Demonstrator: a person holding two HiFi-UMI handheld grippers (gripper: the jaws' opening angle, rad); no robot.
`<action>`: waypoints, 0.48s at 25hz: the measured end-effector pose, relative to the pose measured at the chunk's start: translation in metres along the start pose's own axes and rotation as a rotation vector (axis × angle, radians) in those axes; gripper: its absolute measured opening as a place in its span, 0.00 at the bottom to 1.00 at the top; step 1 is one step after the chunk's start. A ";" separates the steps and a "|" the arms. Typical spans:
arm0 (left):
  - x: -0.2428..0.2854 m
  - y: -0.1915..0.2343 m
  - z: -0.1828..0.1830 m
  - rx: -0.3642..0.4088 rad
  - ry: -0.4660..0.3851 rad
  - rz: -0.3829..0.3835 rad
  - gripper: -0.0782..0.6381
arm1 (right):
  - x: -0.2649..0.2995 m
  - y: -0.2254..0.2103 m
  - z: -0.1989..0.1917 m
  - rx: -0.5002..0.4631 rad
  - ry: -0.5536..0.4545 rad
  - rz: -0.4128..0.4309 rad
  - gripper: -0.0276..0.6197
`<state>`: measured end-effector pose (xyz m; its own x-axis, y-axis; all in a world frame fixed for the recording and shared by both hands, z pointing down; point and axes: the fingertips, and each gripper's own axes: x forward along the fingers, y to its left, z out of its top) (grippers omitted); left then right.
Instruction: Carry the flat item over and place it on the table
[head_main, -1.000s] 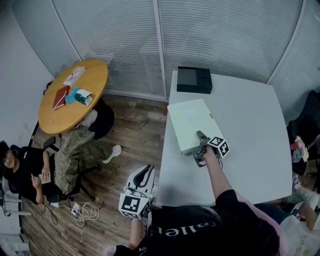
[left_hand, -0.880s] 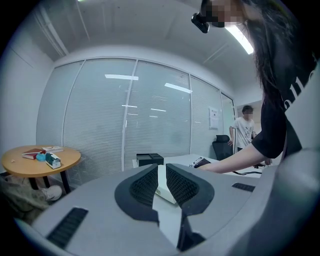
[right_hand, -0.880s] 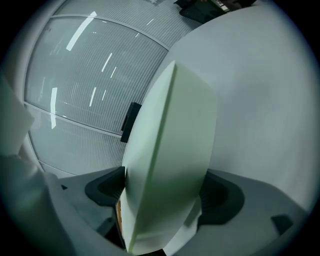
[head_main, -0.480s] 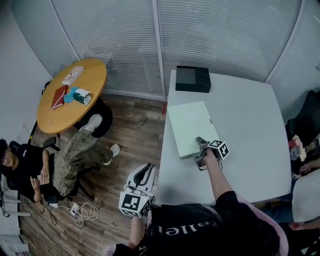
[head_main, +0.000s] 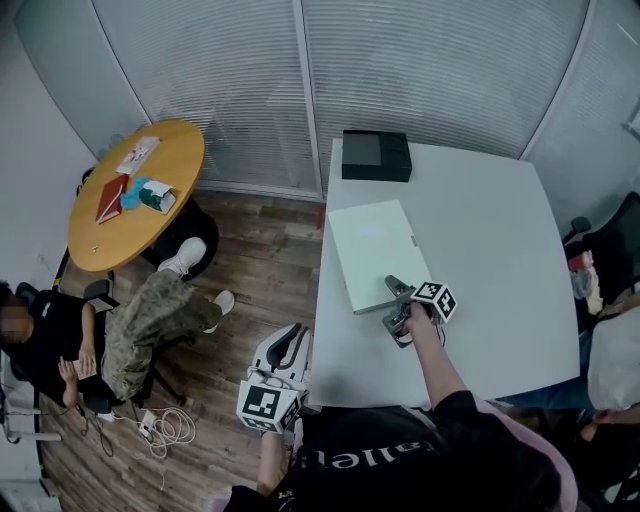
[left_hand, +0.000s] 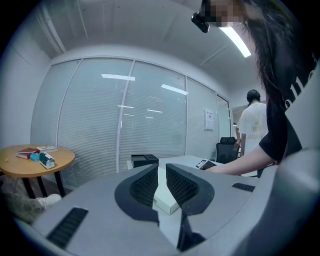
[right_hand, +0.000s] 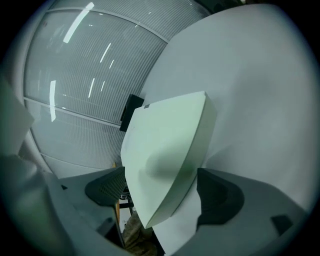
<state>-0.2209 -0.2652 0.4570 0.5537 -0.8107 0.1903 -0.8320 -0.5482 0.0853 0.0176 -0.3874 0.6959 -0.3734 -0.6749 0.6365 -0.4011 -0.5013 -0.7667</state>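
The flat item is a pale green flat box (head_main: 368, 250) lying on the white table (head_main: 490, 240), close to its left edge. My right gripper (head_main: 391, 302) is at the box's near corner. In the right gripper view the box (right_hand: 165, 140) sits between the jaws of this gripper (right_hand: 162, 194), which stand wide apart with neither pad pressing on it. My left gripper (head_main: 292, 340) hangs low beside the table's front left corner. Its jaws (left_hand: 161, 176) are together with nothing between them, and the box (left_hand: 167, 201) shows behind them.
A black box (head_main: 375, 155) stands at the table's far left corner. On the left is a round wooden table (head_main: 105, 235) with small items, a seated person (head_main: 70, 345) and cables (head_main: 170, 422) on the floor. Another person (head_main: 610, 365) stands at the right edge. Blinds line the back wall.
My right gripper stays at the box's near corner and the box has not moved on the table. The seated person has stretched a leg out. The left gripper is unchanged.
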 end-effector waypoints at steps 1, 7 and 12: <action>0.000 -0.002 0.000 0.002 -0.001 -0.005 0.20 | -0.004 0.003 -0.003 -0.024 0.008 0.013 0.70; 0.009 -0.018 0.001 0.017 -0.001 -0.038 0.20 | -0.034 0.030 -0.016 -0.075 0.063 0.185 0.70; 0.016 -0.038 0.002 0.023 0.005 -0.062 0.20 | -0.075 0.064 -0.021 -0.205 0.100 0.365 0.70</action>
<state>-0.1800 -0.2577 0.4547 0.6038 -0.7742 0.1899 -0.7951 -0.6019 0.0743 0.0024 -0.3572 0.6012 -0.5965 -0.7275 0.3391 -0.3817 -0.1146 -0.9172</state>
